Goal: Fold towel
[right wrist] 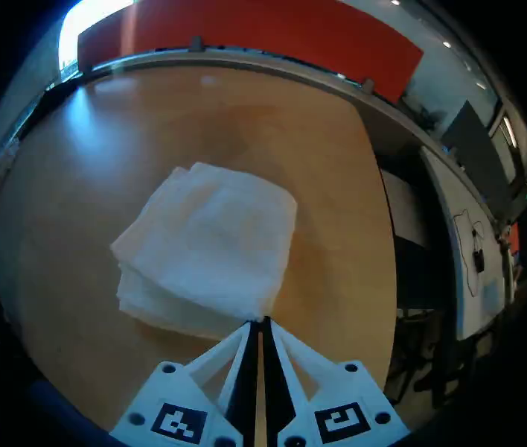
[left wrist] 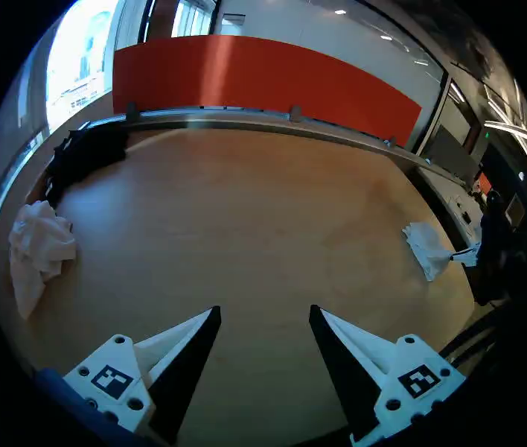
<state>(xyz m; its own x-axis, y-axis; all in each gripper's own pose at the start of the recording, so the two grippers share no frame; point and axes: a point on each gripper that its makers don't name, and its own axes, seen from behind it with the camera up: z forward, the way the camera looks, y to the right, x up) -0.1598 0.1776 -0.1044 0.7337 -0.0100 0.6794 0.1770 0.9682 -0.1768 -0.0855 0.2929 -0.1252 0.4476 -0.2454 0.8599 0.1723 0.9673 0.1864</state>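
In the right gripper view a folded white towel (right wrist: 211, 246) lies on the wooden table (right wrist: 77, 186), several layers thick. My right gripper (right wrist: 261, 322) is shut on the towel's near corner. The left gripper view has the same towel (left wrist: 426, 249) far off at the right, with the right gripper (left wrist: 466, 257) pinching its edge. Low over the table (left wrist: 263, 208), my left gripper (left wrist: 263, 311) stands open with nothing between its fingers. A second white towel (left wrist: 39, 249) sits crumpled at the table's left edge.
A black cloth (left wrist: 85, 153) is heaped at the back left corner. A metal rail (left wrist: 263, 119) and a red panel (left wrist: 263, 74) run behind the table. Right of the table are desks (right wrist: 479, 261) and a dark gap down to the floor.
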